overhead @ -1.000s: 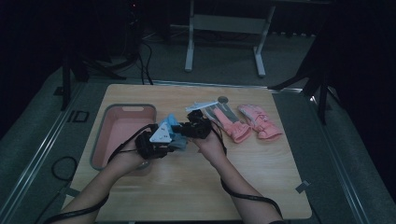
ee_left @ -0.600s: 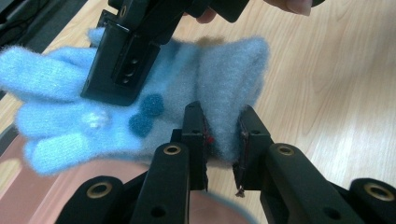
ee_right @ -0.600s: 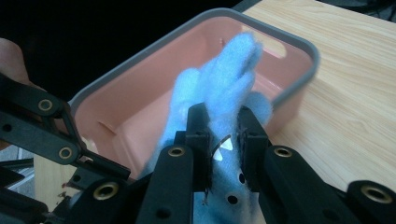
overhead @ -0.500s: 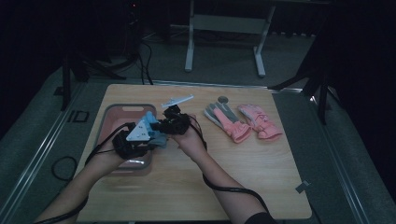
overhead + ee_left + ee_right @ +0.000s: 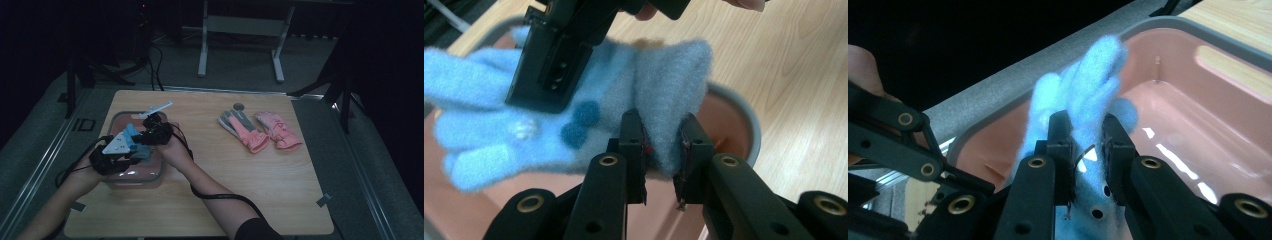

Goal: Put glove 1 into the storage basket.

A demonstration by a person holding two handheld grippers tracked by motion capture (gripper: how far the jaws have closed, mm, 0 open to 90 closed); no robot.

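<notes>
A fuzzy light-blue glove (image 5: 131, 139) hangs between my two grippers over the pink tray (image 5: 150, 176) at the table's left. My left gripper (image 5: 134, 152) is shut on a fold of the glove (image 5: 669, 85) near its cuff, the fabric squeezed between the pads of this gripper (image 5: 663, 155). My right gripper (image 5: 142, 136) is shut on the glove's finger end (image 5: 1083, 85); those jaws (image 5: 1082, 150) point into the tray (image 5: 1158, 22). Dark-blue dots mark the glove's palm.
Two pink gloves (image 5: 245, 131) (image 5: 278, 132) lie side by side on the wooden table (image 5: 250, 190) at the right, with a small round disc (image 5: 238, 106) behind them. The tray's grey rim (image 5: 744, 115) borders the bare wood.
Both grippers have carried the blue glove leftward, from the middle of the table to above the pink tray. Their hold on it is unchanged.
</notes>
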